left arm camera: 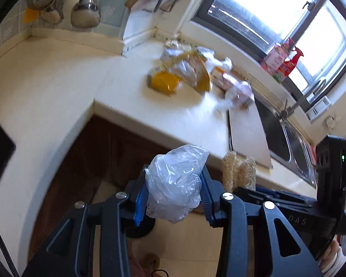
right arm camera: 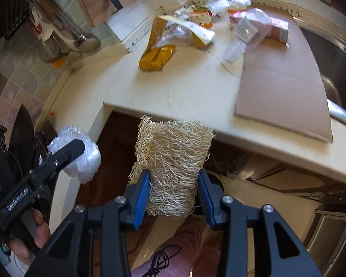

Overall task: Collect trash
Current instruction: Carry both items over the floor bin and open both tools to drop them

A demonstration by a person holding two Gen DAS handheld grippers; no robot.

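Note:
My left gripper point(left arm camera: 174, 184) is shut on a crumpled clear plastic bag point(left arm camera: 175, 182), held off the counter's front edge above the floor. My right gripper point(right arm camera: 174, 185) is shut on a beige loofah sponge point(right arm camera: 173, 161), also held in front of the counter edge. The loofah shows in the left wrist view point(left arm camera: 238, 173), and the bag in the right wrist view point(right arm camera: 78, 154). More trash lies at the back of the counter: a yellow box point(right arm camera: 156, 57), torn wrappers point(right arm camera: 196, 32), a crushed clear bottle point(right arm camera: 249, 32) and a pink carton point(right arm camera: 279, 30).
A cardboard sheet point(right arm camera: 281, 87) lies on the cream counter point(right arm camera: 173, 87) beside a steel sink point(left arm camera: 288, 143). Ladles point(left arm camera: 85, 11) hang on the tiled wall. A red spray bottle point(left arm camera: 288, 64) stands on the windowsill. Dark cabinet doors are below the counter.

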